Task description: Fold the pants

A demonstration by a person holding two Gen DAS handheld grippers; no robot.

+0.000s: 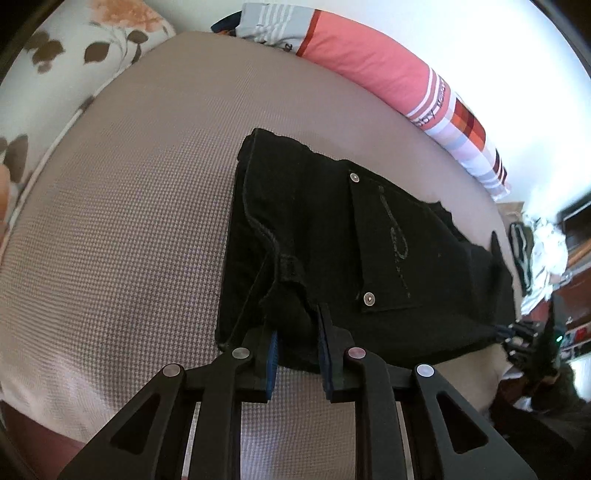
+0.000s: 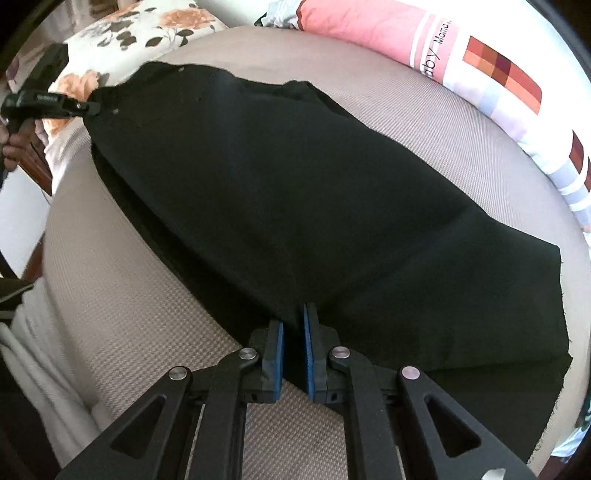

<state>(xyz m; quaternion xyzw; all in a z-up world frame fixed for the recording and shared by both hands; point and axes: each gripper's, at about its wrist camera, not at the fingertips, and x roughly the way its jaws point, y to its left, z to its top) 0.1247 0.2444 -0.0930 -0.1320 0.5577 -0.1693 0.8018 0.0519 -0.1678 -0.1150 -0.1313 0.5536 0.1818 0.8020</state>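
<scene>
Black pants point(image 1: 332, 240) lie on a beige mattress point(image 1: 129, 221), folded lengthwise, back pocket with rivets facing up. My left gripper point(image 1: 297, 332) is shut on a bunched fold of the waistband at the near edge. In the right wrist view the pants point(image 2: 277, 192) stretch away toward the waist, where the left gripper point(image 2: 79, 107) shows at the far left. My right gripper point(image 2: 293, 332) is shut on the near edge of the pant leg, blue pads pinching the cloth. The hem end lies at the right.
A pink and checked bolster pillow point(image 1: 388, 70) lines the far side of the bed, also in the right wrist view point(image 2: 480, 62). A floral pillow point(image 2: 122, 33) lies beyond the waist end. Clutter point(image 1: 539, 258) stands past the bed's right edge. White cloth point(image 2: 40, 369) hangs at the near left.
</scene>
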